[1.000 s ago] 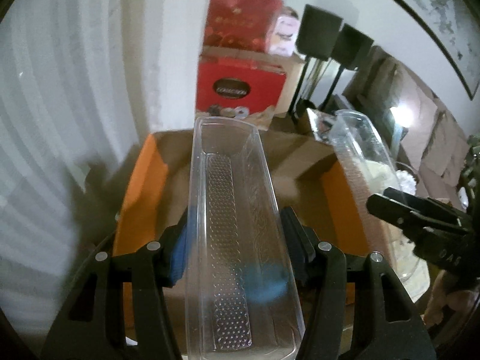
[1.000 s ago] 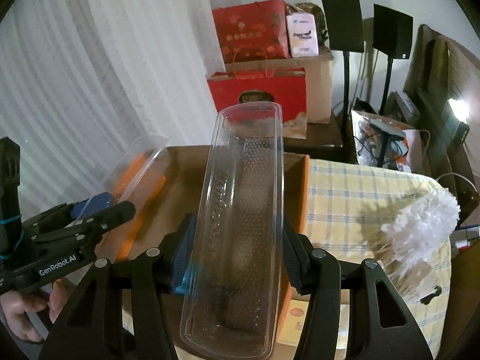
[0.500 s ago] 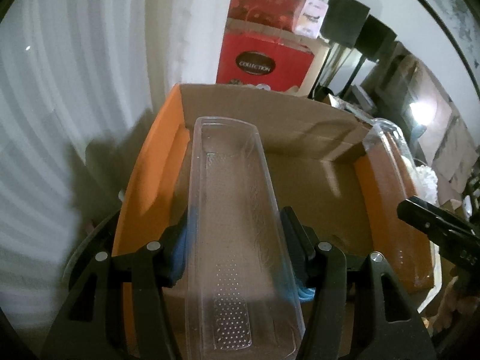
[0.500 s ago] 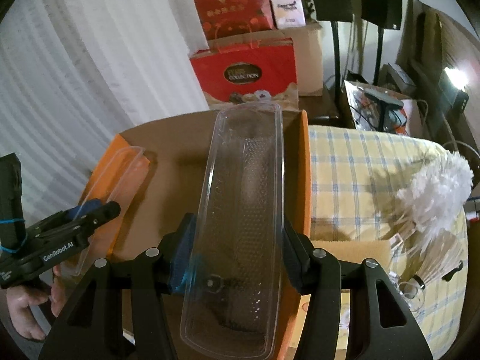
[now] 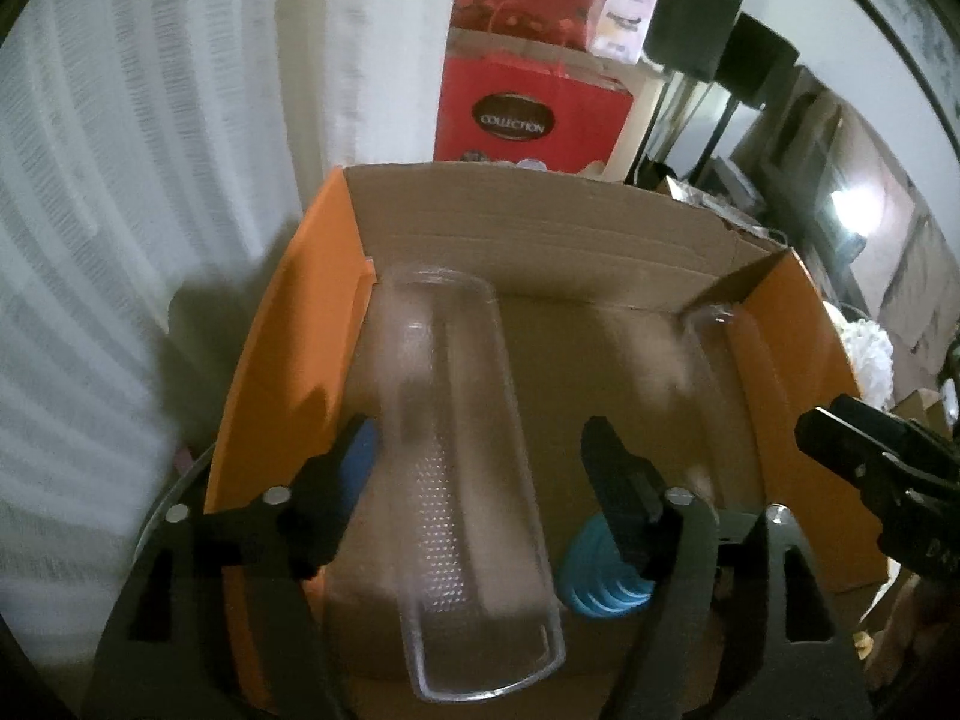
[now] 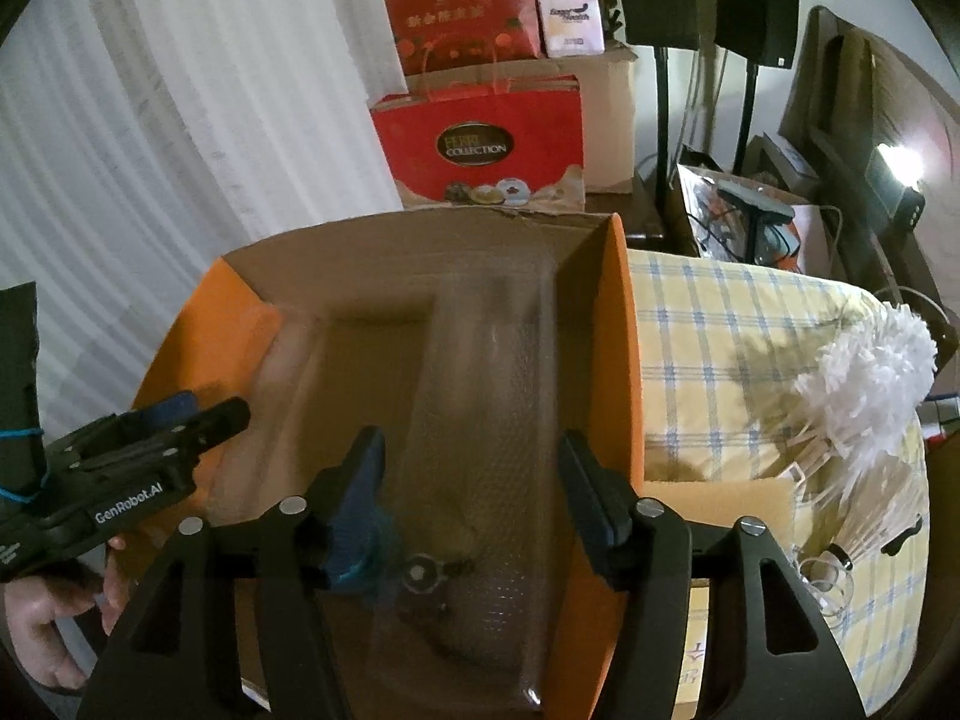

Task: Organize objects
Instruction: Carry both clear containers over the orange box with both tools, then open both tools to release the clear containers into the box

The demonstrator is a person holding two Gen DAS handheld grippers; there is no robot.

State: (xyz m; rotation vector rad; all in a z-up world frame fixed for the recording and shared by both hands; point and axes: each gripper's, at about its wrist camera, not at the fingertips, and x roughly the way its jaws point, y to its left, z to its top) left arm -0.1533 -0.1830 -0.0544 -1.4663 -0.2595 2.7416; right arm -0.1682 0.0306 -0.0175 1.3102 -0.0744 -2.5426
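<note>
White curtains back an orange-sided cardboard box (image 5: 282, 360) where two clear plastic trays (image 5: 462, 480) (image 6: 486, 432) lie, apparently released. Both grippers (image 5: 480, 462) (image 6: 468, 468) have jaws spread, empty; withdrawing straight upward should avoid nudging them.

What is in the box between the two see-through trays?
Only bare brown cardboard box floor. The left wrist view shows it, between the left tray and the right tray.
</note>
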